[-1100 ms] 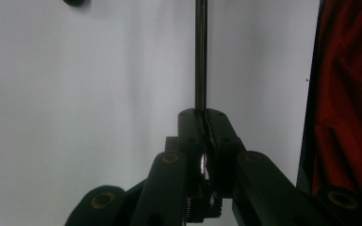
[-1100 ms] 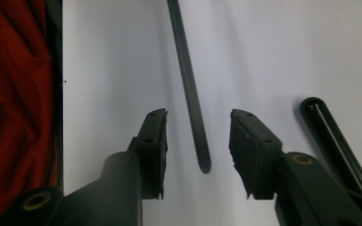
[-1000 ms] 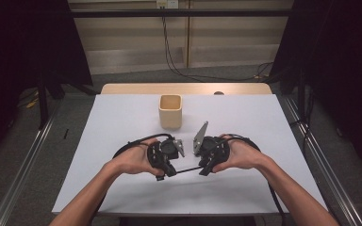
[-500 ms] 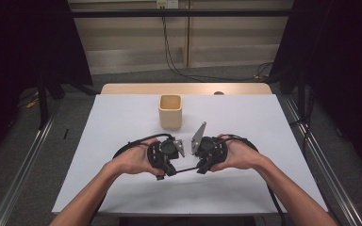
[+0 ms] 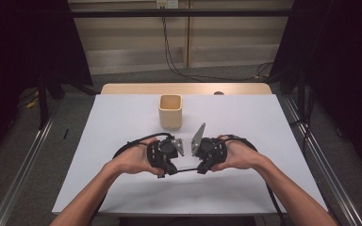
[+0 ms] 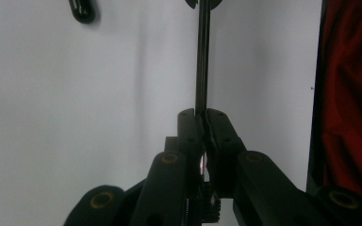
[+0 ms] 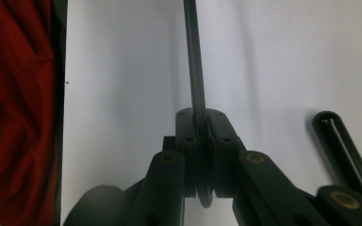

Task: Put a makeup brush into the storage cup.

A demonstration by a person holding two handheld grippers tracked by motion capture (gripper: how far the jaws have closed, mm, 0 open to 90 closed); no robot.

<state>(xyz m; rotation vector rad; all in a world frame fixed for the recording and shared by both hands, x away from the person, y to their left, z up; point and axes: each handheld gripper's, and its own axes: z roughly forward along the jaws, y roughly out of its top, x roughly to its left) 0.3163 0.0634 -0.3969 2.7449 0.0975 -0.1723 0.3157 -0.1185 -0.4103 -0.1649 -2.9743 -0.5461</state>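
Note:
A thin dark rod (image 5: 184, 170) hangs level just above the white table (image 5: 264, 122), between two hand-held grippers that face each other near the front edge. My left gripper (image 5: 166, 171) is shut on the rod's left end. In the left gripper view the rod (image 6: 201, 61) runs straight up from the closed left gripper (image 6: 201, 113). My right gripper (image 5: 201, 168) has just been closing its jaws on the other end. In the right gripper view the right gripper (image 7: 201, 113) pinches the rod (image 7: 193, 56), and a small round end shows low between the jaws.
A tan wooden cup (image 5: 170, 111) stands upright behind the grippers, at mid-table. A black rounded piece (image 6: 82, 9) lies on the table, and a slender black loop (image 7: 341, 141) lies beside the right gripper. Red cloth (image 7: 14, 117) shows past the table's near edge.

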